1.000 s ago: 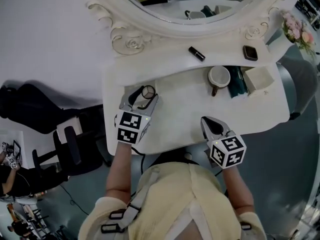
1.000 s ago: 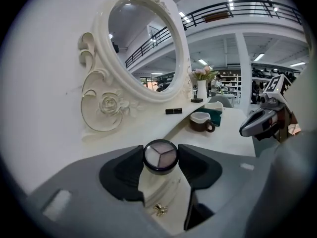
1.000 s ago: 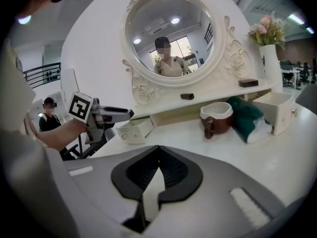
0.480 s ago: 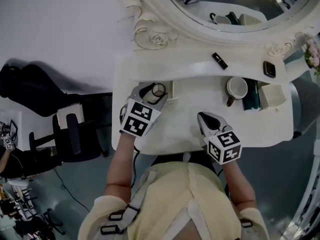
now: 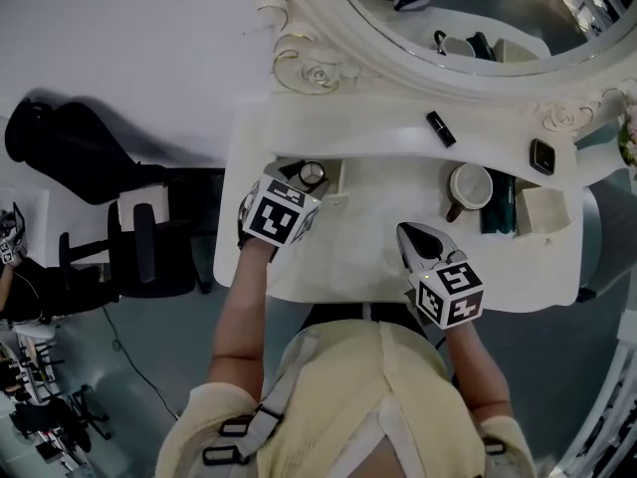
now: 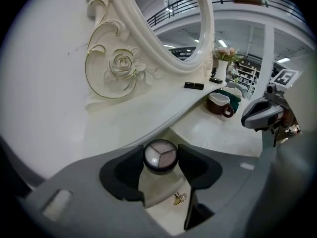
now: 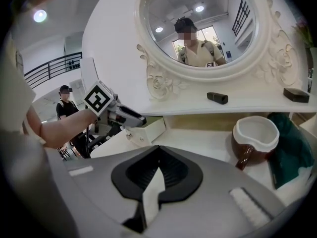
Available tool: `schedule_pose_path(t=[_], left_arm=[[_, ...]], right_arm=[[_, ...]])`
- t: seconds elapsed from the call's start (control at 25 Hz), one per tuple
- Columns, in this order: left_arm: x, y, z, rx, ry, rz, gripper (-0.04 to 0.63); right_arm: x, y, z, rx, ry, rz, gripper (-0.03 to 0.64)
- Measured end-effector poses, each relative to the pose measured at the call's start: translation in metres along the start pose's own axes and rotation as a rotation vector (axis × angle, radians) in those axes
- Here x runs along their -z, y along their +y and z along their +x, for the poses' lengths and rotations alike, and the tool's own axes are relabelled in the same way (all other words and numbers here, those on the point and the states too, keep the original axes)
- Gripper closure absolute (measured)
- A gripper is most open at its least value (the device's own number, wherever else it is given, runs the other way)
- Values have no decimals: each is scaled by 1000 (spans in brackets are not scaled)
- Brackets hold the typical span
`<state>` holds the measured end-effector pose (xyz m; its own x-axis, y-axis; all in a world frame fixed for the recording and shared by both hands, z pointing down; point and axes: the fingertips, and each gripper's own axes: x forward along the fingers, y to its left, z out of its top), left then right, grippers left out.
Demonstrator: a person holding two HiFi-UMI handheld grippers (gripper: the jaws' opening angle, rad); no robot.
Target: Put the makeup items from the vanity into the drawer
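Note:
My left gripper (image 6: 161, 159) is shut on a round eyeshadow compact (image 6: 160, 152) with a clear lid, gripped by its sides. It hangs over the open white drawer (image 6: 163, 192) with a gold knob, at the vanity's left end. In the head view, compact (image 5: 312, 174) and left gripper (image 5: 302, 181) sit at the drawer (image 5: 335, 178). My right gripper (image 5: 408, 233) is shut and empty above the desk's front; its jaws (image 7: 156, 182) meet with nothing between them. A black lipstick (image 5: 440, 128) and a dark square compact (image 5: 542, 156) lie on the raised shelf under the mirror.
A brown-and-white mug (image 5: 468, 187), a teal item (image 5: 498, 205) and a white box (image 5: 542, 207) stand at the desk's right. The ornate oval mirror frame (image 5: 318, 73) rises behind the shelf. Black chairs (image 5: 139, 247) stand on the floor to the left.
My left gripper has carried the compact down and towards the back, to the open drawer. The right gripper shifted slightly over the desk's front and stayed shut.

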<state>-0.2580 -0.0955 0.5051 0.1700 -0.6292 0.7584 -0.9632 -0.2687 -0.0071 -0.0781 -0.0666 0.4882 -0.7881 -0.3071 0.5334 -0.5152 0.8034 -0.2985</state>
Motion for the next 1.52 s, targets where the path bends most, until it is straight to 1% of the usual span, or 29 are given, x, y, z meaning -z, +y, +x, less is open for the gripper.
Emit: schedule_pose_path(t=[0.2,0.36,0.68,0.84,0.92,1.12,1.32,1.52], left_arm=[[6,4,6,18,94,-74,367],[10,2,13,40,145,-123,365],[17,4,22,7,268,-135,364],[20,4,25,22,318,-151,364],[20,4,25,26,321,-149,364],[19,5,23,8,291,-119,363],[20,8,19,-7,291,-96,362],[19,9,16,-11,270,-90,357]], right_arm=[[0,-11,-3,-20,9,2,612],[-1,-17,-4,-34,8,2,612],[-2,-29,-6,-45,8,2,612],[-3,-29,-8,-55,3,1,612],[-3,-31,-9,-56,1,2,612],[-3,-36,-12,-53,-3,6,612],[-3,-35,-13,-61,-7,5,612],[-1,-34,-15,-61,-9,9,612]])
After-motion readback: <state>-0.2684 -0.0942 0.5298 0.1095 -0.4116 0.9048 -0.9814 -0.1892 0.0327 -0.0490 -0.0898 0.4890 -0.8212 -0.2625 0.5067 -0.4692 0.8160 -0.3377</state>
